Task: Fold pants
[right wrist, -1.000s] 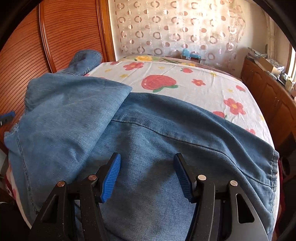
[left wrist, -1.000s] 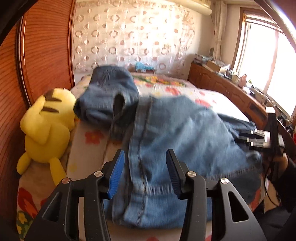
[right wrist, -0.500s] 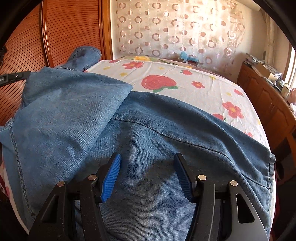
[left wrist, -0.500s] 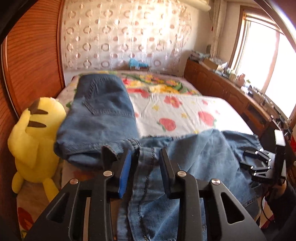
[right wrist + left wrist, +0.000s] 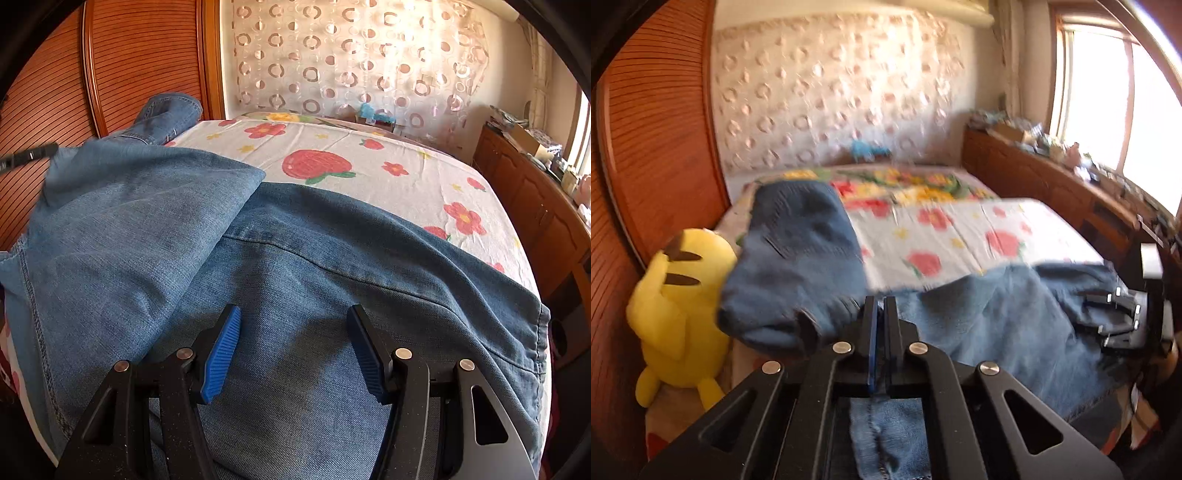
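Blue jeans (image 5: 295, 280) lie across the near part of a flowered bed, one leg (image 5: 801, 240) running along the left side toward the far wall. My left gripper (image 5: 881, 306) is shut on a seam edge of the jeans (image 5: 882, 435), which hangs between its arms. My right gripper (image 5: 293, 343) is open, its blue pads just above the denim, holding nothing. The right gripper also shows at the right edge of the left wrist view (image 5: 1119, 317), over the jeans.
A yellow plush toy (image 5: 676, 306) sits at the bed's left edge against a wooden panel wall (image 5: 653, 155). A wooden sideboard (image 5: 1052, 188) with clutter runs along the right under a window. The flowered sheet (image 5: 369, 170) shows beyond the jeans.
My left gripper has closed on the jeans' seam edge and lifted; its view is blurred with motion. The right gripper has stayed open and nearly still.
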